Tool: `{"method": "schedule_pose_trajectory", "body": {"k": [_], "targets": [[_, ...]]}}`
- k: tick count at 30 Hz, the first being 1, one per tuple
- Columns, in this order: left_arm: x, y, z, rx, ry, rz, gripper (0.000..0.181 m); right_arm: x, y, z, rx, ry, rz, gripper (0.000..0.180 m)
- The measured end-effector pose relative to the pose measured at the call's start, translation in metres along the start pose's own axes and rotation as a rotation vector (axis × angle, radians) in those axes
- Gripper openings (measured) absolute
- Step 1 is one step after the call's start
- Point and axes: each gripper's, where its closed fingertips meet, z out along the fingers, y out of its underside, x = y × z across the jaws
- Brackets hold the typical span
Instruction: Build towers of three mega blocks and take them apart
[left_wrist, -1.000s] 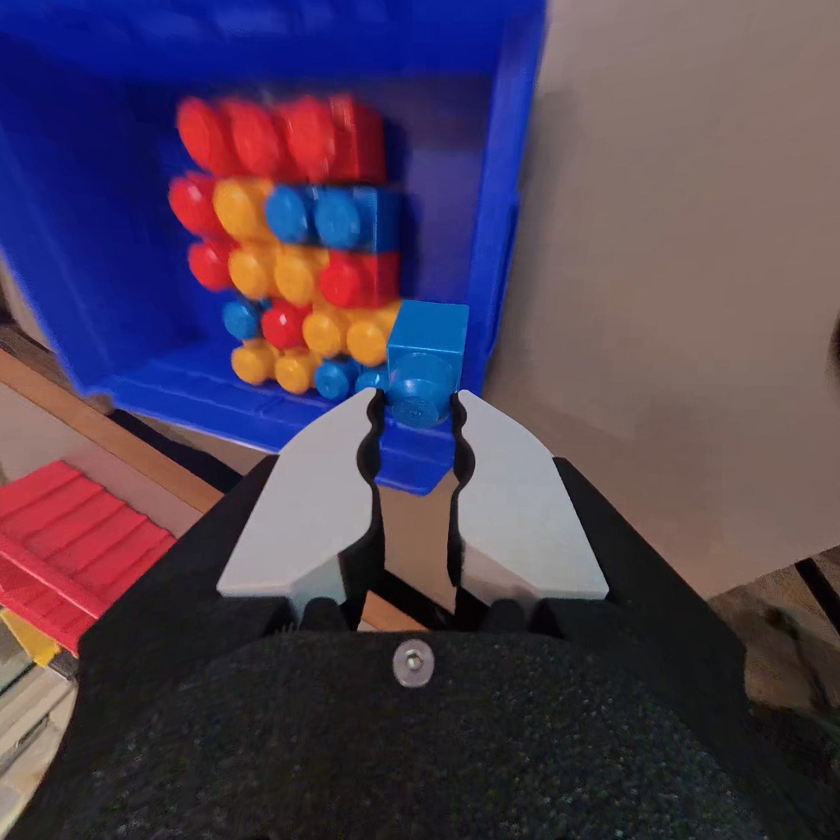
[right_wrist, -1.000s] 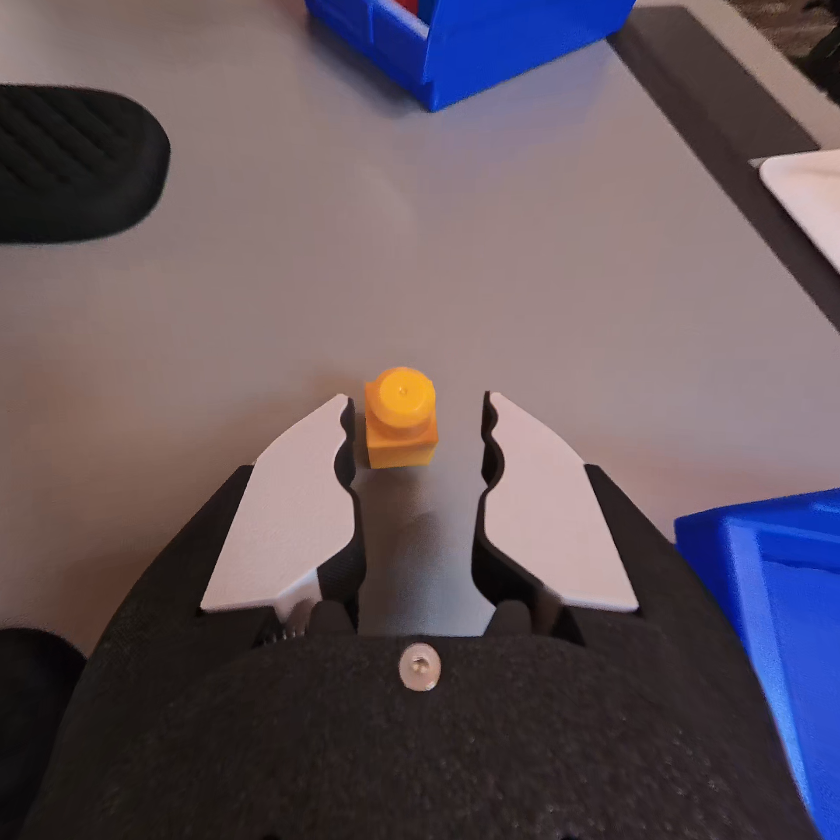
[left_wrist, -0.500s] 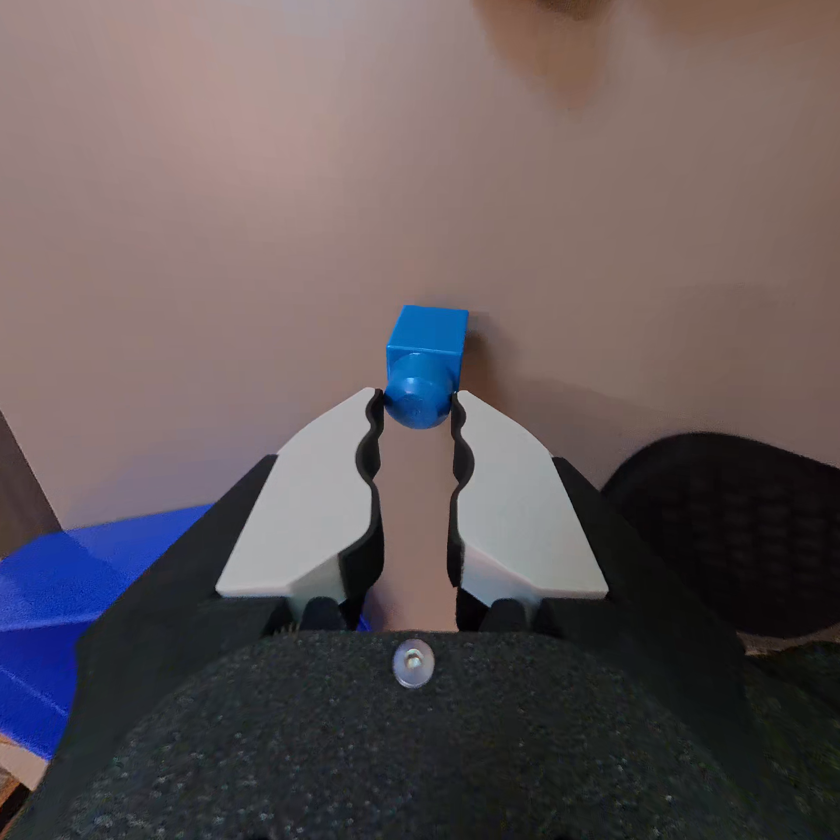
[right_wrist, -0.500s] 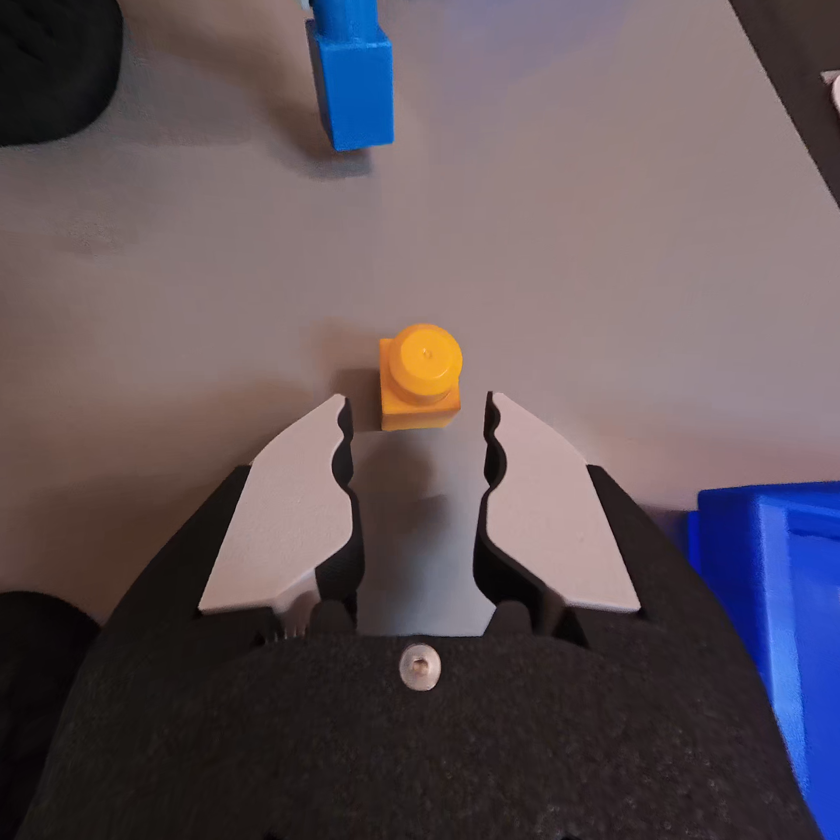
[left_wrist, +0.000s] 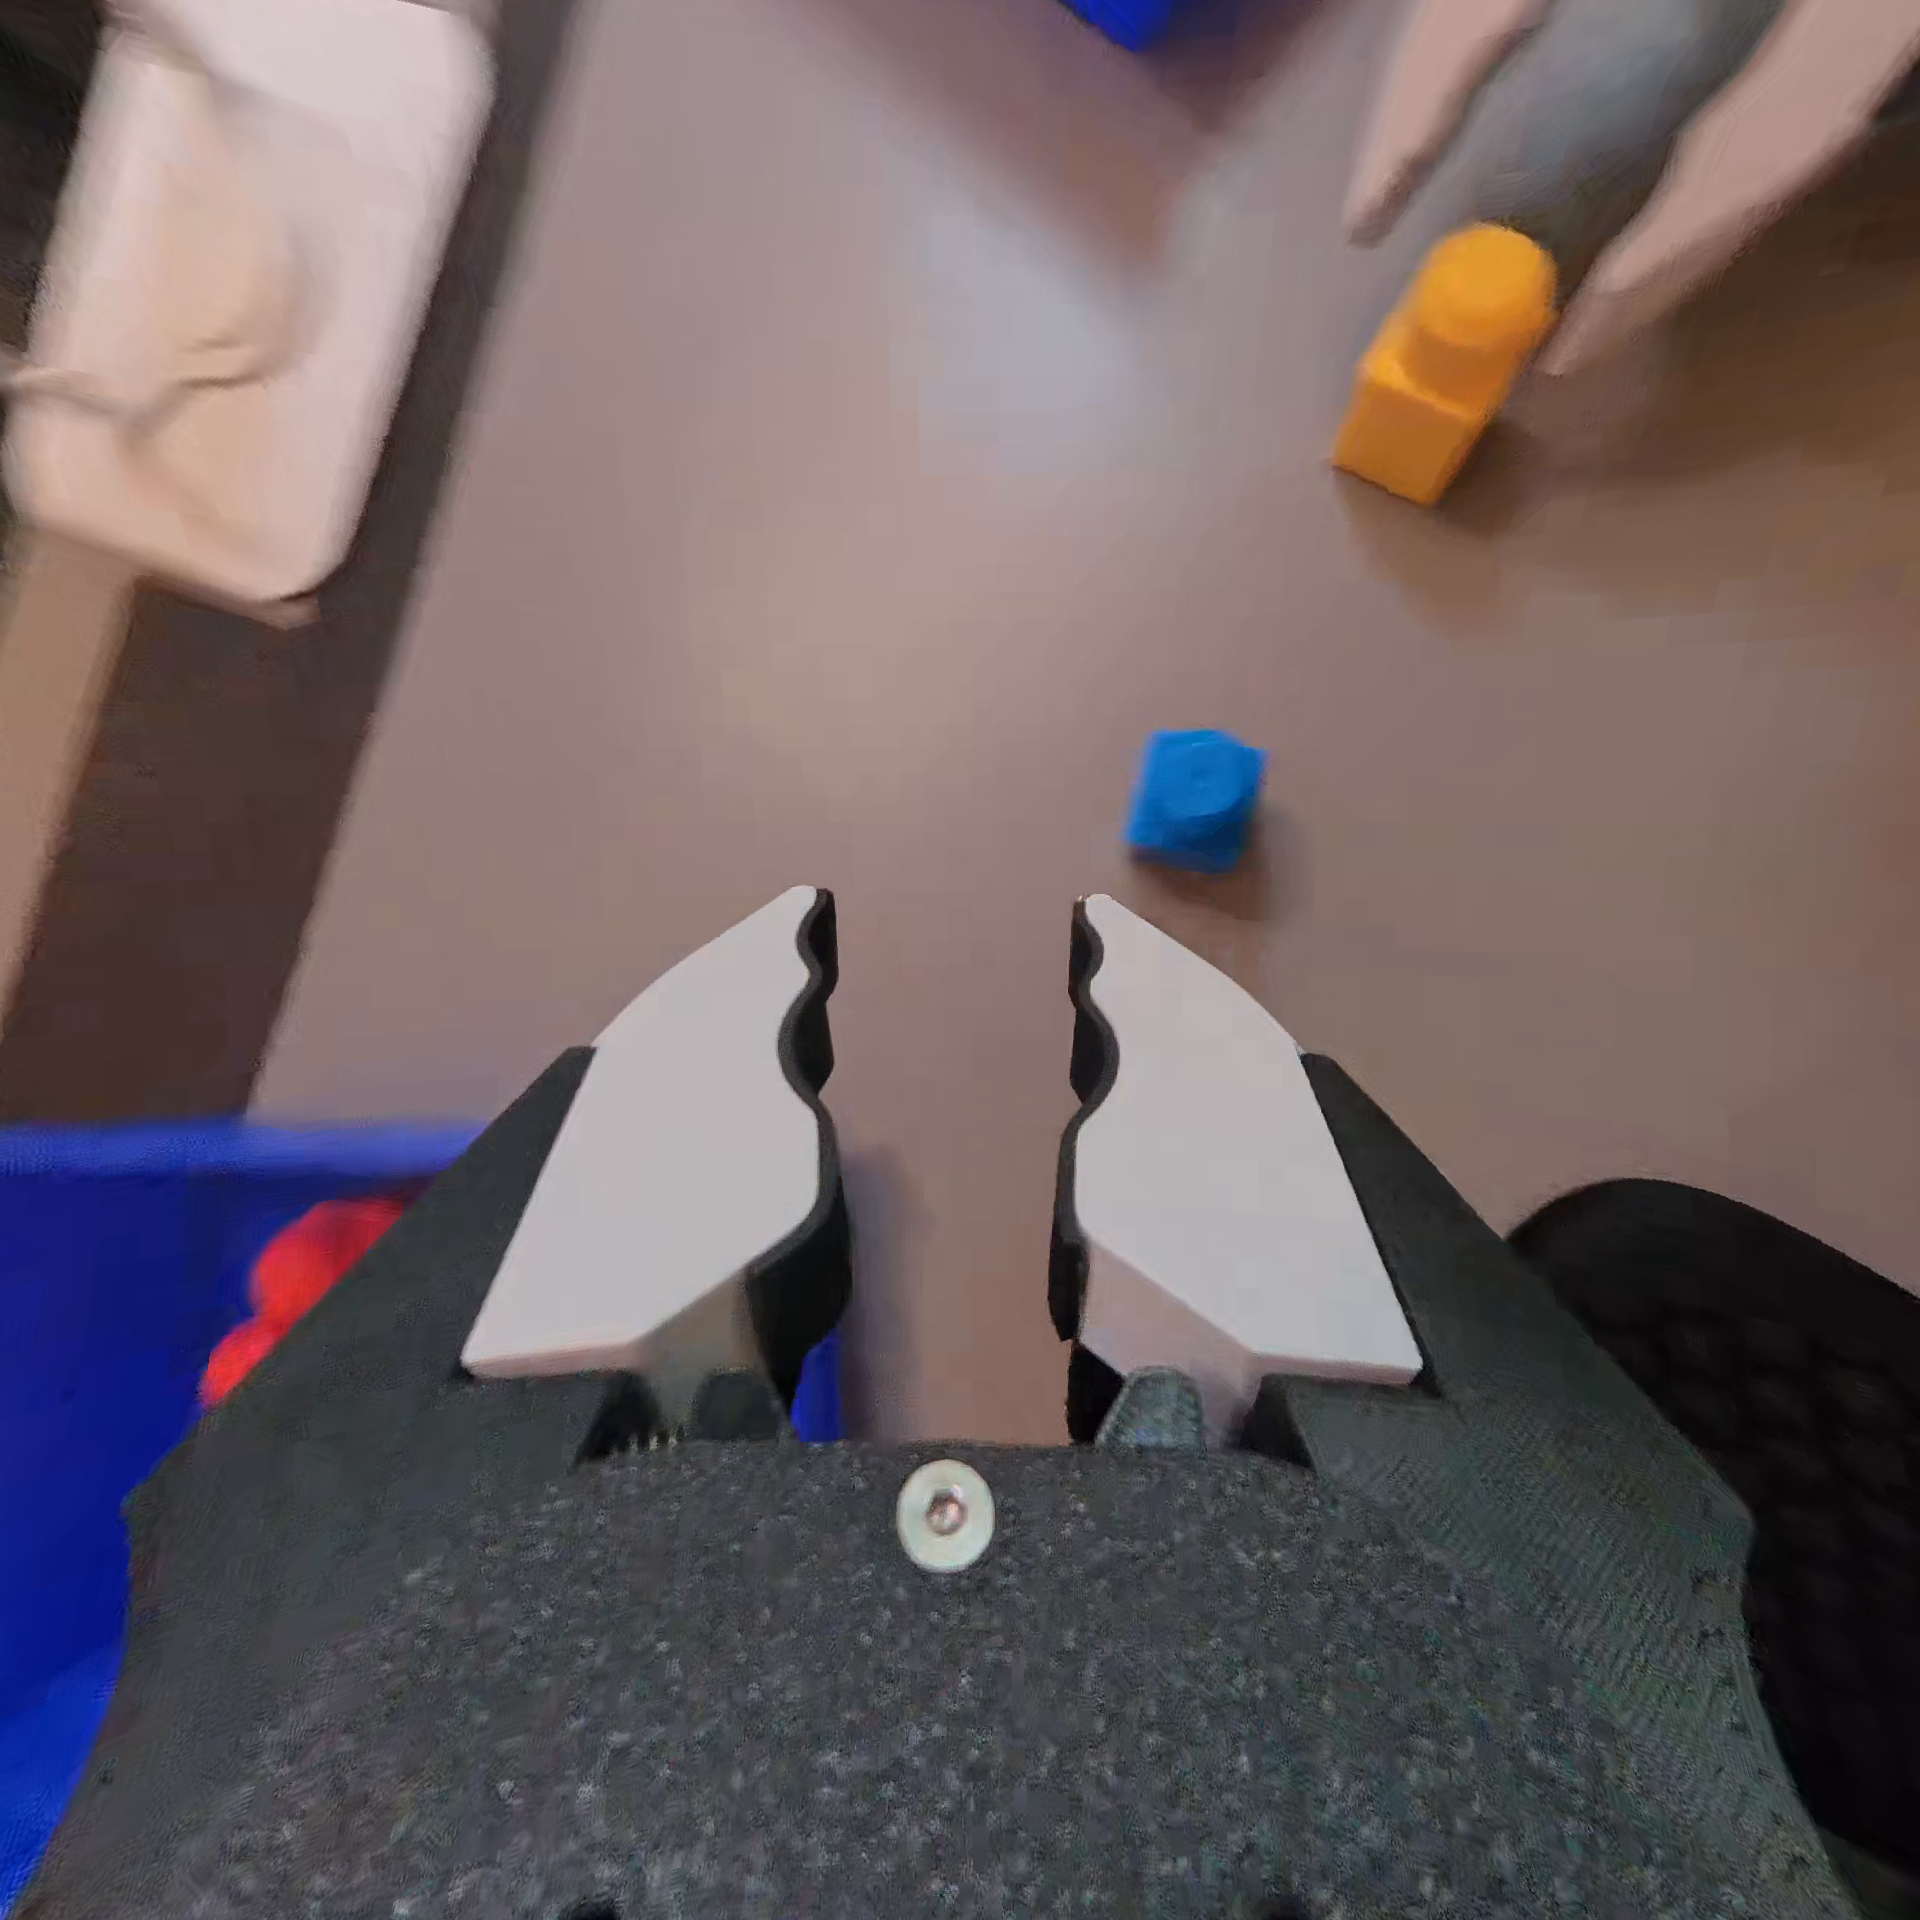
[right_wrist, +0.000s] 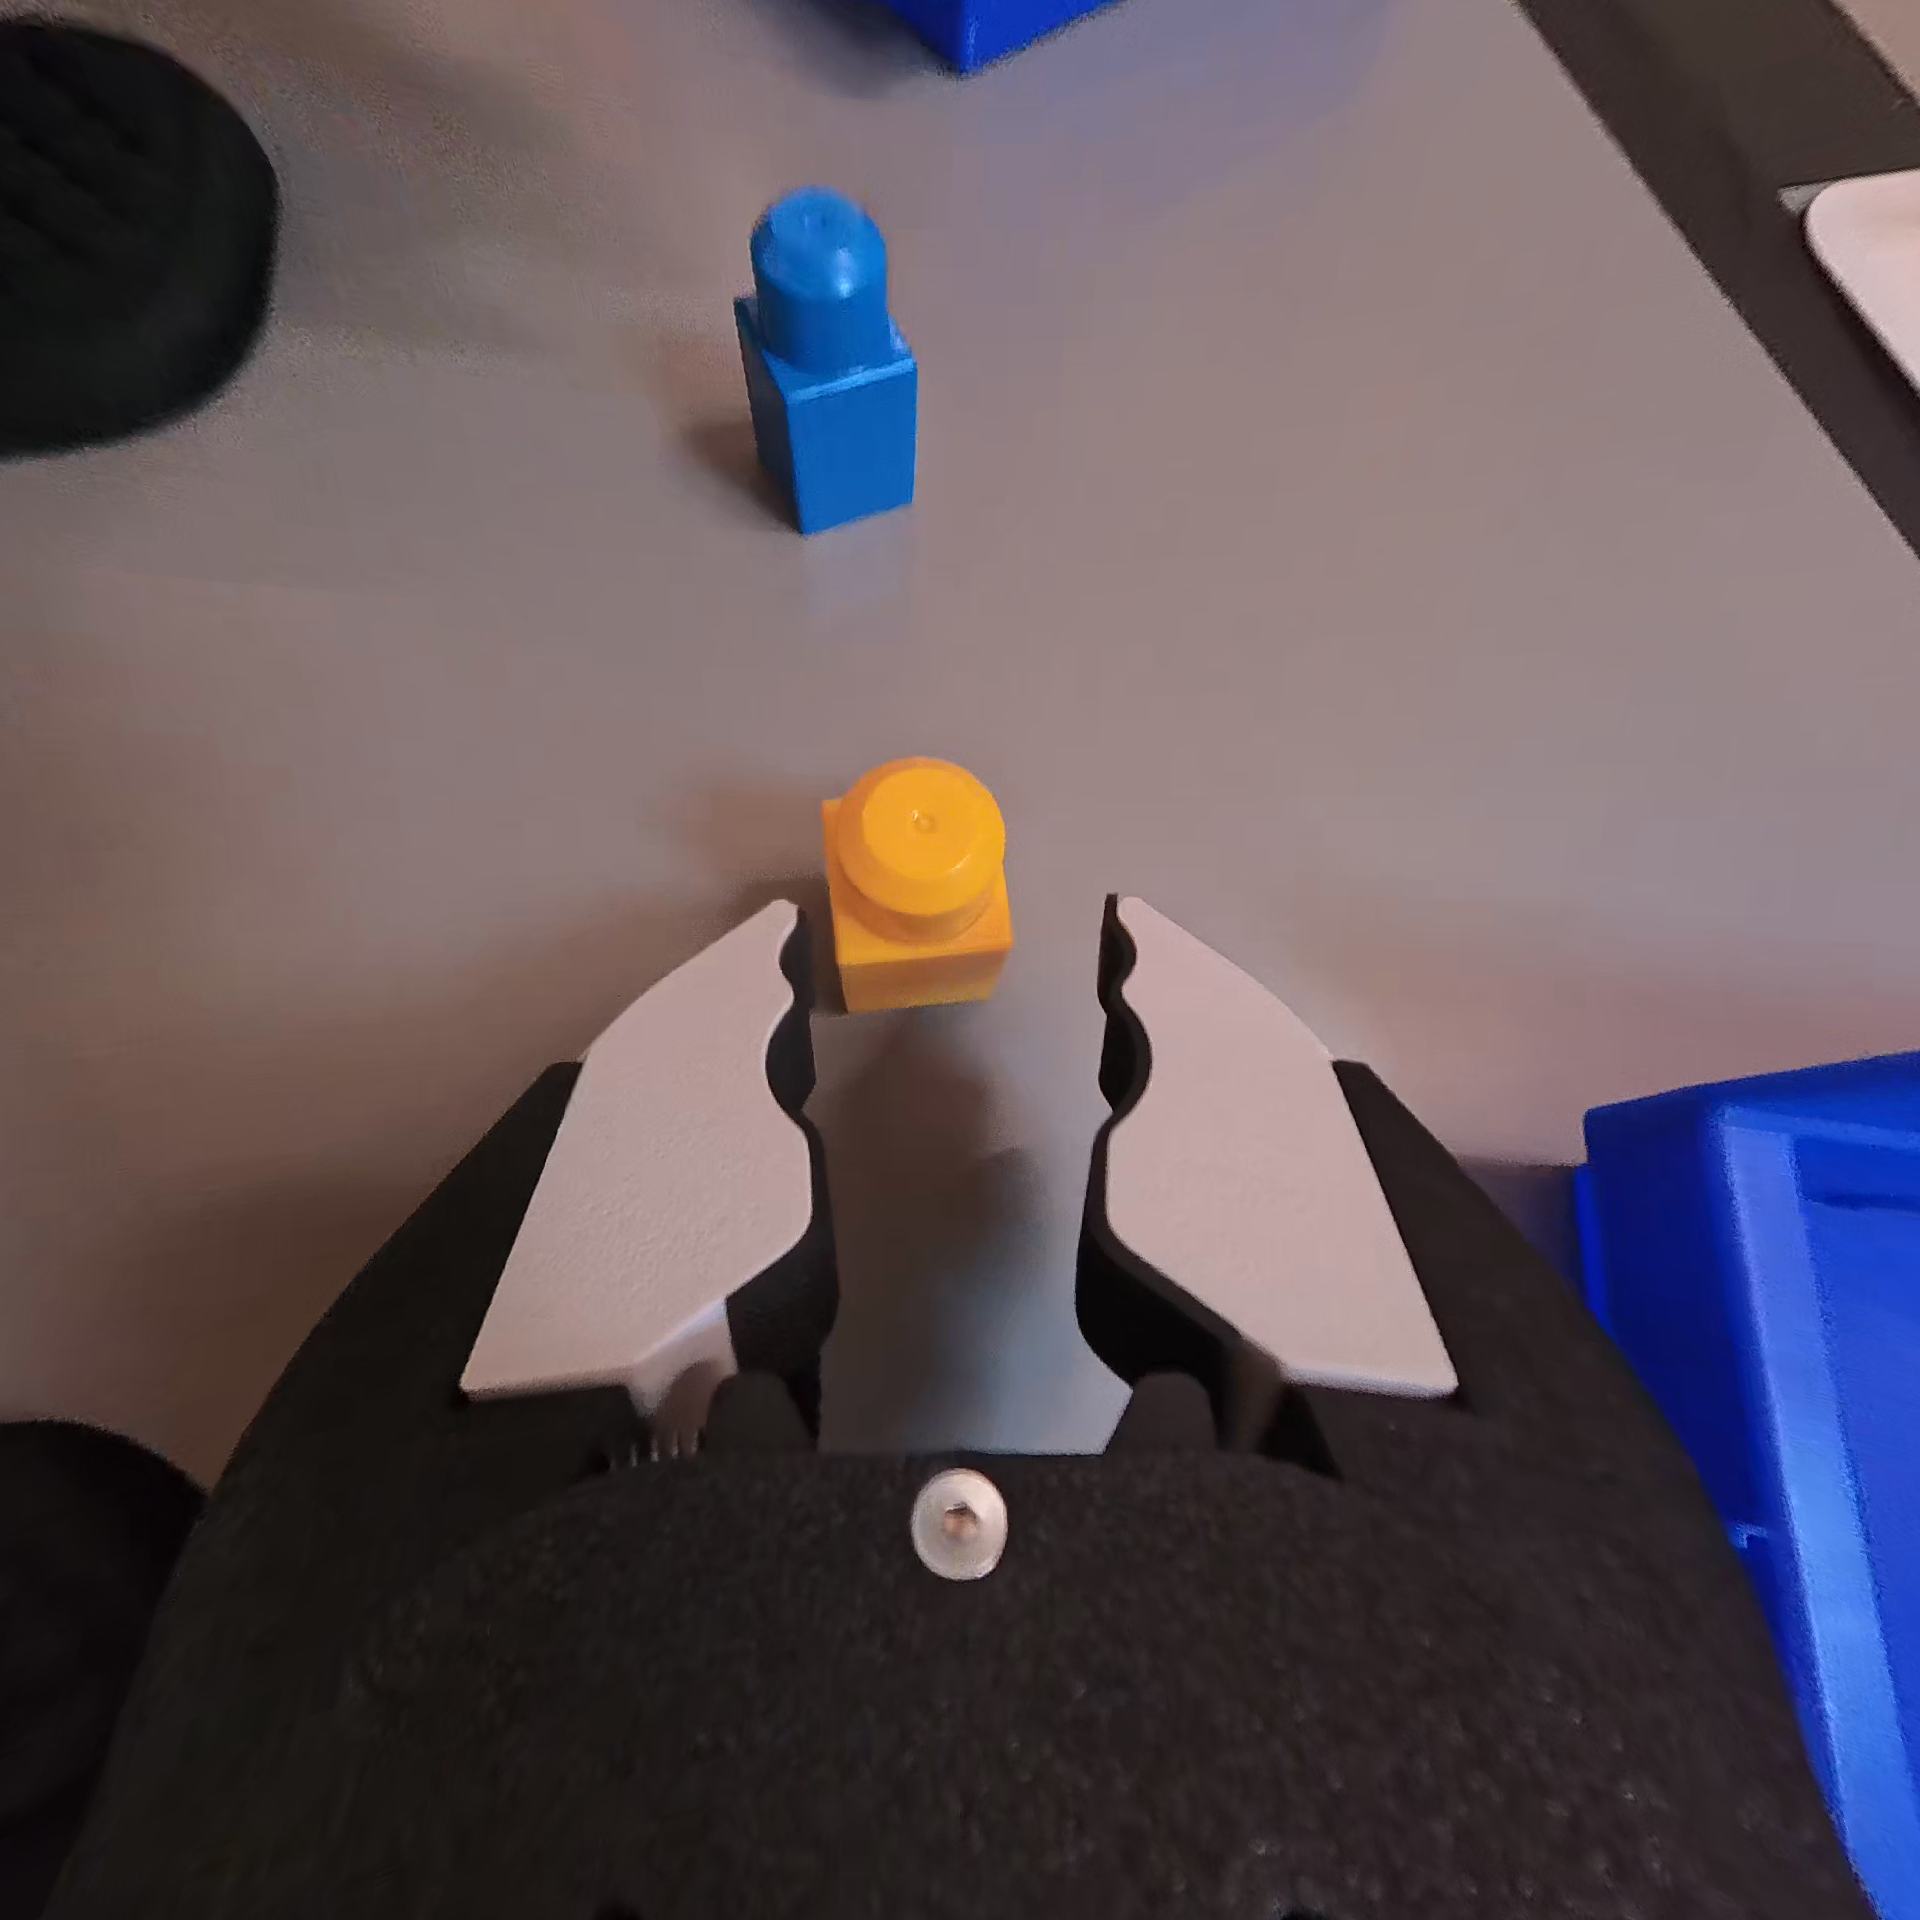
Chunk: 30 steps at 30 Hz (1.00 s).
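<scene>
A blue single-stud block (left_wrist: 1197, 800) stands upright on the grey table, just ahead and right of my left gripper (left_wrist: 951, 909), which is open and empty. It also shows in the right wrist view (right_wrist: 831, 374), farther off. An orange single-stud block (right_wrist: 914, 894) stands upright at the tips of my right gripper (right_wrist: 954, 920), which is open with the block nearer its left finger (right_wrist: 717, 1039). In the left wrist view the orange block (left_wrist: 1439, 374) sits far right, between the right gripper's fingers (left_wrist: 1704, 177).
A blue bin (left_wrist: 125, 1299) with red blocks (left_wrist: 301, 1288) lies low left in the left wrist view. Another blue bin (right_wrist: 1766, 1351) is at the right of the right wrist view. A white object (left_wrist: 208, 301) lies beyond the table's dark edge. A black pad (right_wrist: 104, 260) is at left. Spacing between my two grippers at the tips: around 20 cm. The blue single-stud block (left_wrist: 1197, 800) is about 7 cm from my left fingertips and 15 cm from my right. My right wrist view (right_wrist: 811, 223) looks at it from another angle.
My left gripper has let go of the blue block, which now stands on the table, and has opened and drawn back. The right gripper stays open around the orange block.
</scene>
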Motion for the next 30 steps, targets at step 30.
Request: {"method": "schedule_pose_trajectory", "body": {"k": [30], "targets": [[-0.109,0.231,-0.032,-0.660,-0.145,-0.196,0.036,0.000,-0.012,-0.009,0.118,-0.025,0.067,0.053]]}}
